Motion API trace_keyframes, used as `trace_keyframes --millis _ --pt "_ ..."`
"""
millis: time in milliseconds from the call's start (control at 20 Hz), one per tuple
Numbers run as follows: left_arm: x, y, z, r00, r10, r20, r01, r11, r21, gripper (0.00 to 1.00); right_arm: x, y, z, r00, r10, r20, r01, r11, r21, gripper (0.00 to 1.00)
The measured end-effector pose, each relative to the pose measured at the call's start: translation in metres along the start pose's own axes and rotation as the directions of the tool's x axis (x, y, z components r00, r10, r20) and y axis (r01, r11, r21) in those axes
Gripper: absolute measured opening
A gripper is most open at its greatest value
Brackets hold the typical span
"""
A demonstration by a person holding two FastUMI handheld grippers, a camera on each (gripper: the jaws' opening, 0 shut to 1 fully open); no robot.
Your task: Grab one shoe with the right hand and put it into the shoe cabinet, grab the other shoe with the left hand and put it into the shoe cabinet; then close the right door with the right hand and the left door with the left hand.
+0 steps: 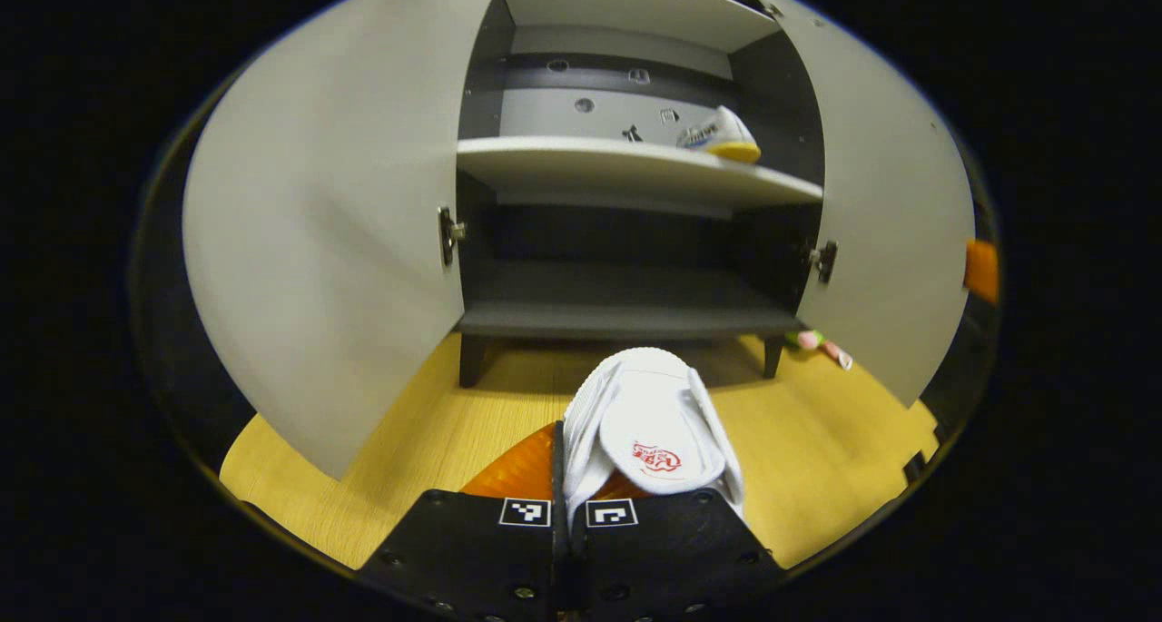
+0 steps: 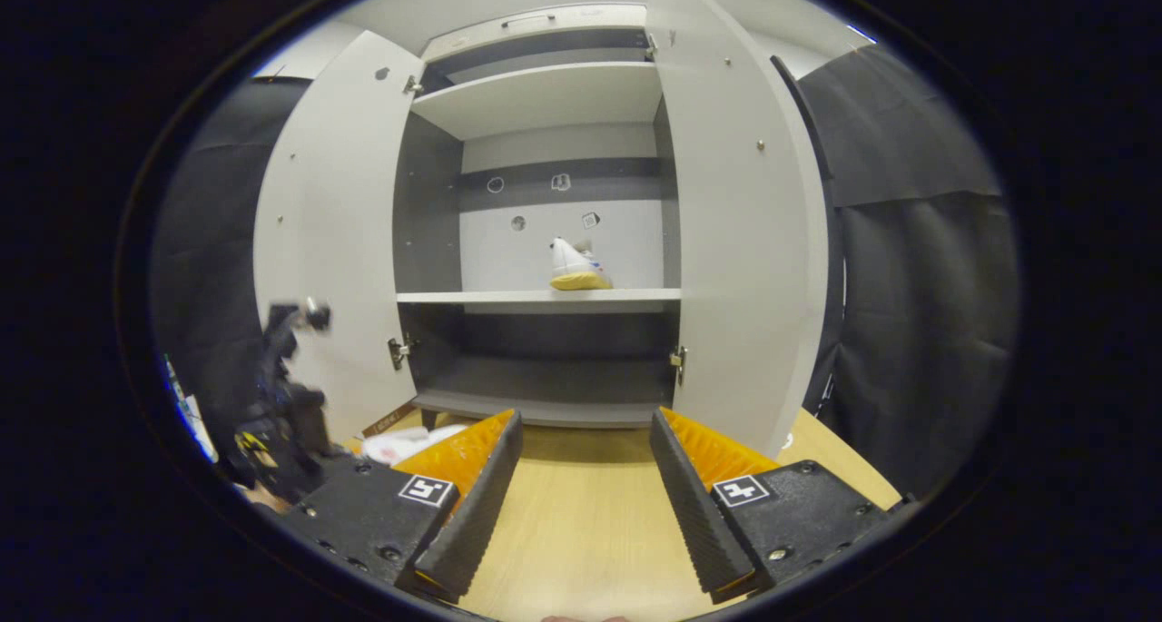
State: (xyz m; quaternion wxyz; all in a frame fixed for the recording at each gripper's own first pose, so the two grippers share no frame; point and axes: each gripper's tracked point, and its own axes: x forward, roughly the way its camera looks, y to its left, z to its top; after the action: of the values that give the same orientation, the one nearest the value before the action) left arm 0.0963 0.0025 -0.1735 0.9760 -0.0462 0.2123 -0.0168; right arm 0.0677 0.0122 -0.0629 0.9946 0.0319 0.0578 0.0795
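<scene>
The left gripper (image 1: 570,477) pinches a white shoe (image 1: 649,431) above the counter (image 1: 817,459), near the shoe cabinet (image 1: 626,304). The right gripper (image 2: 585,486) is spread, holding nothing. The other shoe (image 2: 577,268) rests on the middle shelf (image 2: 536,299). Both doors stand open.

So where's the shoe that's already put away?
The shoe sits on the middle shelf of the open cabinet, toward its right end in the left gripper view, close to the right door.
</scene>
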Motion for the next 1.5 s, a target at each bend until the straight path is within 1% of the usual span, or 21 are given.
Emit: trace_keyframes --millis 150,200,300,350,400,500,650,700,750,800,900,1050,1150,1300,1400,1500 --pt "-0.013 -0.006 0.082 0.995 -0.001 0.103 0.001 1.000 0.007 0.00 -0.001 0.009 -0.001 1.000 0.029 0.000 -0.029 1.000 -0.005 0.89" --pt "-0.012 -0.010 0.103 0.994 -0.016 0.110 0.015 1.000 0.014 0.00 -0.001 0.011 -0.001 0.999 0.035 0.002 -0.035 0.999 -0.009 0.89" --pt "0.002 -0.019 0.150 0.989 -0.041 0.141 0.042 0.999 0.001 0.00 -0.002 0.017 -0.001 0.999 0.051 0.004 -0.051 0.999 -0.008 0.89" --pt "0.013 -0.020 0.174 0.988 -0.033 0.151 0.034 0.999 -0.005 0.00 -0.002 0.019 0.001 0.998 0.058 0.011 -0.058 0.998 -0.006 0.89" --pt "0.026 -0.022 0.195 0.988 -0.021 0.155 0.023 1.000 -0.010 0.00 -0.002 0.021 0.003 0.998 0.060 0.018 -0.060 0.998 -0.009 0.90" --pt "0.056 -0.019 0.228 0.989 0.025 0.147 -0.028 1.000 0.014 0.00 -0.009 0.025 0.005 0.998 0.061 0.024 -0.061 0.998 -0.014 0.90" --pt "0.103 -0.018 0.267 0.990 0.079 0.113 -0.084 0.996 0.041 0.00 -0.013 0.023 0.011 0.998 0.047 0.029 -0.047 0.999 -0.014 0.89" --pt "0.113 -0.030 0.276 0.990 0.099 0.095 -0.103 0.994 0.036 0.00 -0.014 0.023 0.011 0.999 0.045 0.029 -0.045 0.999 -0.005 0.90" --pt "0.127 -0.035 0.283 0.991 0.107 0.080 -0.110 0.994 0.027 0.00 -0.015 0.022 0.011 0.999 0.040 0.026 -0.040 0.999 0.005 0.89" --pt "0.141 -0.024 0.293 0.991 0.118 0.058 -0.119 0.993 0.017 0.00 -0.016 0.021 0.010 0.999 0.036 0.022 -0.037 0.999 0.012 0.89" --pt "0.169 -0.020 0.290 0.990 0.141 0.009 -0.141 0.990 -0.005 0.00 -0.017 0.016 0.009 1.000 0.025 0.015 -0.026 0.999 0.024 0.89" --pt "0.197 -0.015 0.282 0.983 0.172 -0.063 -0.171 0.985 0.023 0.00 -0.017 0.009 0.010 1.000 0.009 0.013 -0.009 0.999 0.041 0.89" --pt "0.212 -0.007 0.274 0.972 0.205 -0.112 -0.203 0.979 0.031 0.00 -0.016 0.008 0.008 1.000 0.009 0.005 -0.009 0.999 0.050 0.89" --pt "0.230 -0.001 0.270 0.964 0.210 -0.161 -0.216 0.976 -0.019 0.00 -0.016 0.005 0.009 1.000 -0.002 0.007 0.002 0.999 0.047 0.89" --pt "0.238 0.003 0.263 0.955 0.214 -0.205 -0.223 0.975 -0.018 0.00 -0.015 0.003 0.005 1.000 -0.003 -0.005 0.003 0.999 0.044 0.89" --pt "0.241 0.002 0.259 0.950 0.203 -0.238 -0.215 0.976 -0.026 0.00 -0.013 0.003 0.002 1.000 -0.001 -0.018 0.001 0.999 0.049 0.89"
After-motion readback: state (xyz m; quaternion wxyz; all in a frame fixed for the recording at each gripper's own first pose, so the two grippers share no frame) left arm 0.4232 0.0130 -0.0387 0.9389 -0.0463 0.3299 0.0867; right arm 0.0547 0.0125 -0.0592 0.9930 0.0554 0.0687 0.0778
